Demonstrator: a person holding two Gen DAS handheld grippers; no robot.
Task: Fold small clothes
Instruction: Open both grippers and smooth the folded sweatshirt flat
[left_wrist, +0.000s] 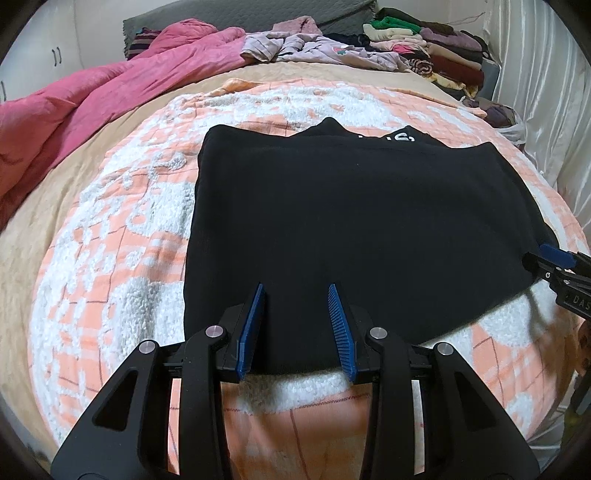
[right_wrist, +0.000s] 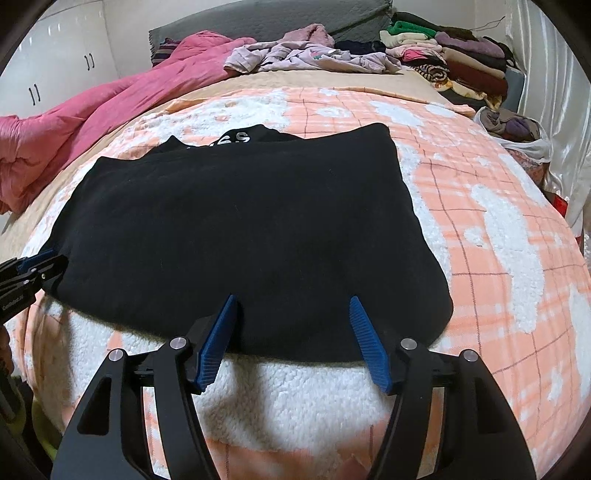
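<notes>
Black garment (left_wrist: 332, 206) lies folded flat on the peach-and-white blanket (left_wrist: 122, 229), mid-fold stage I'd say. My left gripper (left_wrist: 297, 291) and right gripper (right_wrist: 293, 301) both sit released, straddling its near hem, nothing pinched. Next I must clench both on that hem and carry it over.

Even indoor light; my tongs throw soft shadows on the blanket (right_wrist: 491, 206) nearest me. Edges bulge and darken around it.

Left tool (left_wrist: 296, 291) narrowly parted, right tool (right_wrist: 293, 301) wider, both angled downward
</notes>
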